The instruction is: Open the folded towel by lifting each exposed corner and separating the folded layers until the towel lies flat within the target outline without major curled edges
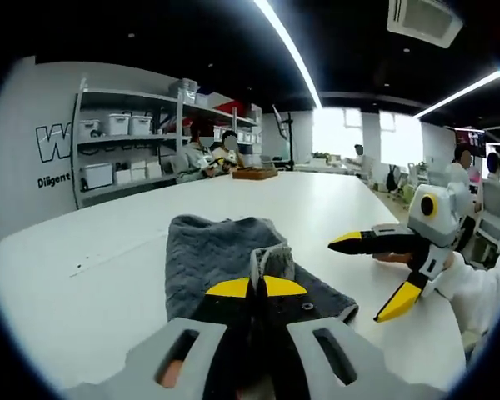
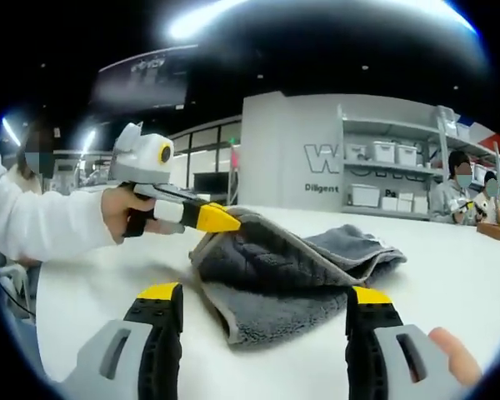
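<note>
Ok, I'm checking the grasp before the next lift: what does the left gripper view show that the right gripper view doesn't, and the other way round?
Left gripper view: the left hand-held gripper from behind, jaws shut on a raised fold of the grey towel, and the right hand-held gripper open beside the towel. Right gripper view: the lifted layer side-on, peeled up from the layers below, and the hand holding the left hand-held gripper. Shared: the towel partly folded on the white table, with shelving behind.
</note>
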A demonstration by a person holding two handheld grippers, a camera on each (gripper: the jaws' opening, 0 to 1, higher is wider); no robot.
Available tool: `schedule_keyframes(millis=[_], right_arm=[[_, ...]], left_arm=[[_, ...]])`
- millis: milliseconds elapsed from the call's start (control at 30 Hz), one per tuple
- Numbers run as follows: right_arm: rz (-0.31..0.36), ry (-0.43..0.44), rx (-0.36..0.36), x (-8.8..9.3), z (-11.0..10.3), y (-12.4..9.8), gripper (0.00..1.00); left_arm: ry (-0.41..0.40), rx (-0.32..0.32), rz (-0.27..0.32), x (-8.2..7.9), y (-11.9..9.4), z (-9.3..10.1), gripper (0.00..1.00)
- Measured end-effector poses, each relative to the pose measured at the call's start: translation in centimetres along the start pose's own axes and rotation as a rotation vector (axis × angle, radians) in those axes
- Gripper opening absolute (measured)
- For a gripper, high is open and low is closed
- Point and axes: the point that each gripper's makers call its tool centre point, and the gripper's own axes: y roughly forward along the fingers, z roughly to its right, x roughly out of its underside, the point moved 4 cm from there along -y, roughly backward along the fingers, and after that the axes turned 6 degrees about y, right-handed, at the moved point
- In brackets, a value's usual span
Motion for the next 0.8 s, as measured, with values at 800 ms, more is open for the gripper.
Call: schedule_keyframes(millis=[800], right_arm=[[-0.018, -0.013, 0.011, 0.3, 0.1, 0.3, 0.77]], left_arm=[[-0.032, -0.143, 0.005, -0.5, -3.1, -4.4, 0.03]])
